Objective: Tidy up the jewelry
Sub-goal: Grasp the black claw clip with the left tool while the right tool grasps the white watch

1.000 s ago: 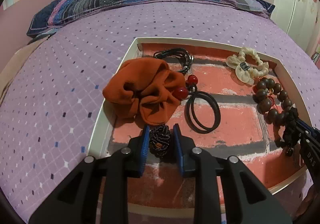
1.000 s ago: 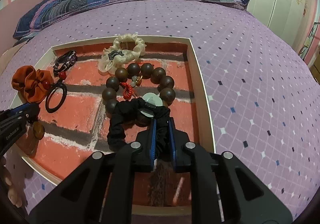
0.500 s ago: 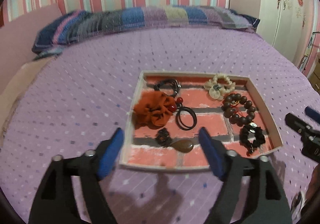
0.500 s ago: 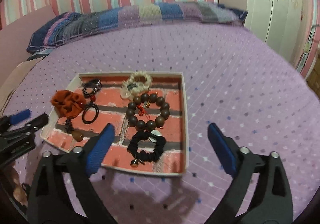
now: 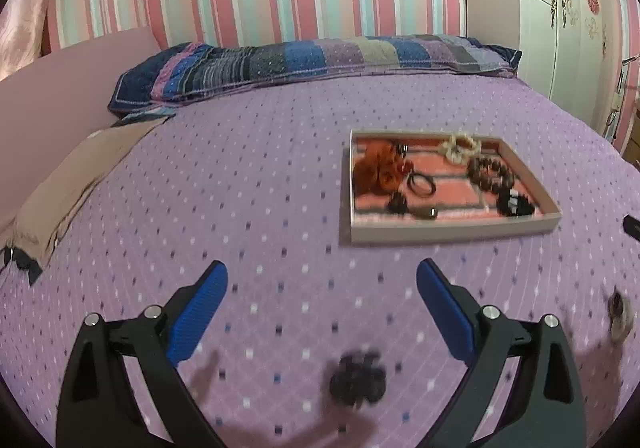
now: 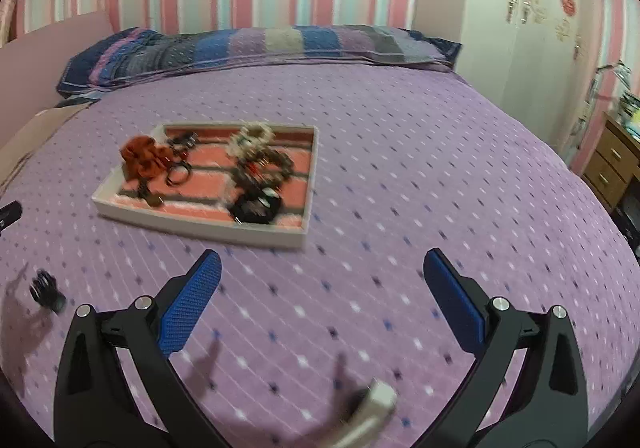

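Observation:
A white-rimmed tray with a brick-pattern floor lies on the purple bedspread. It holds an orange scrunchie, a cream scrunchie, a dark wooden bead bracelet, black hair ties and a black scrunchie. My left gripper is open and empty, well back from the tray. My right gripper is open and empty too. A small dark piece lies on the bed near the left gripper. A pale blurred item lies between the right gripper's arms.
A striped pillow lies along the head of the bed under a striped wall. A beige cloth lies at the bed's left edge. A white wardrobe and a wooden drawer unit stand to the right.
Both grippers let go of their pieces in the tray, opened wide and pulled back and up. The tray now looks smaller and farther away.

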The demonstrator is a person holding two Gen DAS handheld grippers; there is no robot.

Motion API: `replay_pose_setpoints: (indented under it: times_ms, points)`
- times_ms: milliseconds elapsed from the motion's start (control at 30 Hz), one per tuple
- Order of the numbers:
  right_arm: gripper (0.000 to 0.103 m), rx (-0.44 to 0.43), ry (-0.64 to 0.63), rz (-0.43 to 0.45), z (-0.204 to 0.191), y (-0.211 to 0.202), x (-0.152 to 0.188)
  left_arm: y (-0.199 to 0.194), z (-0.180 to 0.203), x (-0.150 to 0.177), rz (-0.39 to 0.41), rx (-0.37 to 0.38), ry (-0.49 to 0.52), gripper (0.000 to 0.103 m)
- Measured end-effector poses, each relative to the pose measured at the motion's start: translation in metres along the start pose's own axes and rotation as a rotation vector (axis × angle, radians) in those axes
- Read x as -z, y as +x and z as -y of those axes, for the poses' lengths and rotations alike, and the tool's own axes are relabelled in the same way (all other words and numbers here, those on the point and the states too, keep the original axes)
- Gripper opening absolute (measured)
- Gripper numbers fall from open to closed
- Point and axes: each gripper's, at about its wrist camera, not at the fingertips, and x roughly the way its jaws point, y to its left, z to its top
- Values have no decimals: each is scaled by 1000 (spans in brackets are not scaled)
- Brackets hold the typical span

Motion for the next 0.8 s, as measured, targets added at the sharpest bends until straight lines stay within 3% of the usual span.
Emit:
replay_pose_setpoints:
  times_ms: [200, 567, 633, 800]
  points:
    - [98, 33, 42, -59, 18, 0, 46, 3, 7, 48, -39, 6, -33, 93]
    - [98, 54, 109, -56, 28, -12, 87, 15, 17, 80, -77, 19, -56, 93]
    - [92, 50, 104, -85, 25, -9, 94, 19, 20, 82, -84, 18, -47, 93]
    - [52, 30, 108, -151, 19, 5, 102, 25, 22, 81, -79, 31, -38, 93]
